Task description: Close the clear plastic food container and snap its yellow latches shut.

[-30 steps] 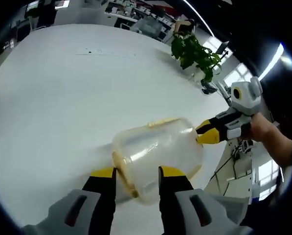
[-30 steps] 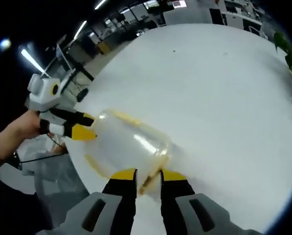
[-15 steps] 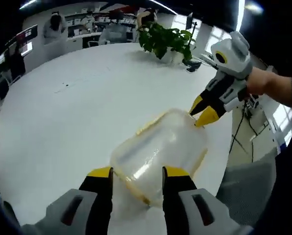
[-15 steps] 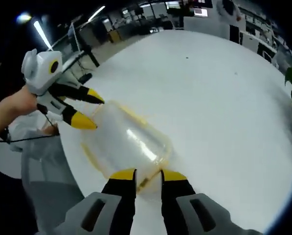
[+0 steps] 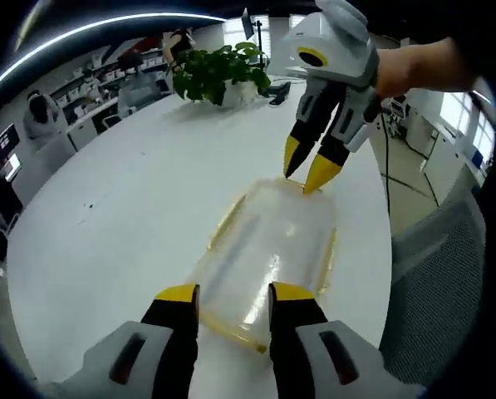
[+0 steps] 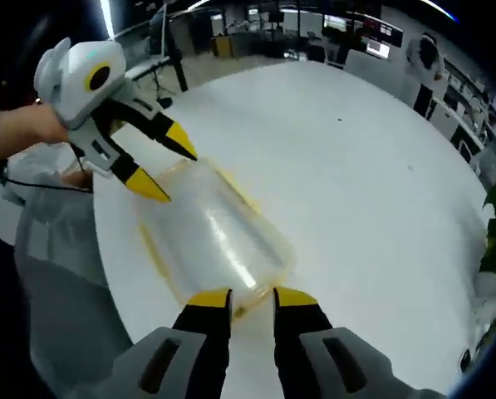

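left gripper view: close, facing right gripper view | shared: container [image 5: 268, 249] [image 6: 210, 237], table [image 5: 123, 208] [image 6: 356, 191]

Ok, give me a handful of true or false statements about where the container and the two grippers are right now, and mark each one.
1. The clear container lies on a white table. True.
2. The left gripper has its tips at one end of the container. True.
3. The right gripper is far from the container. False: its tips are at the container's opposite end.
4. A potted plant stands on the table. True.
5. The container's trim is red. False: it is yellow.
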Demonstrator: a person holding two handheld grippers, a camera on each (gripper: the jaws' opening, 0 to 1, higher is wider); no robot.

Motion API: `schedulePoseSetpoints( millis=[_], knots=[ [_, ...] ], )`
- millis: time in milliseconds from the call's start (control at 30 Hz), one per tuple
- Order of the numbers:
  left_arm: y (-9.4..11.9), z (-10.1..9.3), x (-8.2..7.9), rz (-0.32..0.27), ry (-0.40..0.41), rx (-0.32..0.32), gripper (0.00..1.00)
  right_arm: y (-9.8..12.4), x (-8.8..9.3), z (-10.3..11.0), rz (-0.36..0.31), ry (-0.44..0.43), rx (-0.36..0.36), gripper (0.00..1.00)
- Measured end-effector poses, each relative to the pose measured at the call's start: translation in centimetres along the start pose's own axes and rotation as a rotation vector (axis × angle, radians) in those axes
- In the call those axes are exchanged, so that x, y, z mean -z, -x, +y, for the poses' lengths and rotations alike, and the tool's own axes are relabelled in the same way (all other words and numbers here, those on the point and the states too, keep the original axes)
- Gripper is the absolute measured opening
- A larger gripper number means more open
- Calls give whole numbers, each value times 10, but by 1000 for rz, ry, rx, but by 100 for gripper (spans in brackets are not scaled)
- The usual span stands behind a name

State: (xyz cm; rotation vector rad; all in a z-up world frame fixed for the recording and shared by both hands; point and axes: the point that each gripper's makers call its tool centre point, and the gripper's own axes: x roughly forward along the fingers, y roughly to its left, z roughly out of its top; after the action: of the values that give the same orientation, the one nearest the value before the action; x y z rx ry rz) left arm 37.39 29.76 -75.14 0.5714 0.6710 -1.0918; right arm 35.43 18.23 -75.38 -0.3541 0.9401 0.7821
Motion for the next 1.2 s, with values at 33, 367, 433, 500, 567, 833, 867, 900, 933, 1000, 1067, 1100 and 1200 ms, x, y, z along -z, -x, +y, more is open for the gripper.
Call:
schedulePoseSetpoints(
  millis=[33,367,433,500,567,833,867,900,933,1000,1067,1100,1200],
  knots=[
    [1,0,-1,-16,-7,12,31,2,0,-2,-2,-18,6,17],
    [4,-2,-15,-125,-41,97,28,2,-26,22,-188,103,-147,15],
    [5,-4,-14,-137,-49,107,28,2,-33,23,-228,97,-150,14],
    [5,-5,-14,-159,-61,117,28,3,-40,24,-262,84,-149,13],
    [5,-8,-14,-171,-59,134,25,4,-44,31,-289,59,-172,12],
    [3,-19,-24,-259,-40,201,23,-2,-41,47,-326,117,-209,8],
    [2,-19,-25,-263,-35,202,23,-3,-40,48,-327,122,-216,7],
    [2,-20,-26,-272,-36,201,23,-5,-40,49,-326,127,-226,7],
    [1,-21,-27,-274,-34,206,23,-6,-40,49,-326,129,-232,7],
    [1,-22,-26,-276,-34,215,22,-7,-44,50,-342,130,-242,7],
    [0,-24,-26,-272,-46,230,21,-6,-49,51,-355,132,-256,7],
    [0,-25,-26,-270,-50,234,20,-7,-50,51,-360,146,-253,6],
    [-3,-29,-29,-274,-45,254,17,-11,-54,47,-366,154,-257,3]
  ],
)
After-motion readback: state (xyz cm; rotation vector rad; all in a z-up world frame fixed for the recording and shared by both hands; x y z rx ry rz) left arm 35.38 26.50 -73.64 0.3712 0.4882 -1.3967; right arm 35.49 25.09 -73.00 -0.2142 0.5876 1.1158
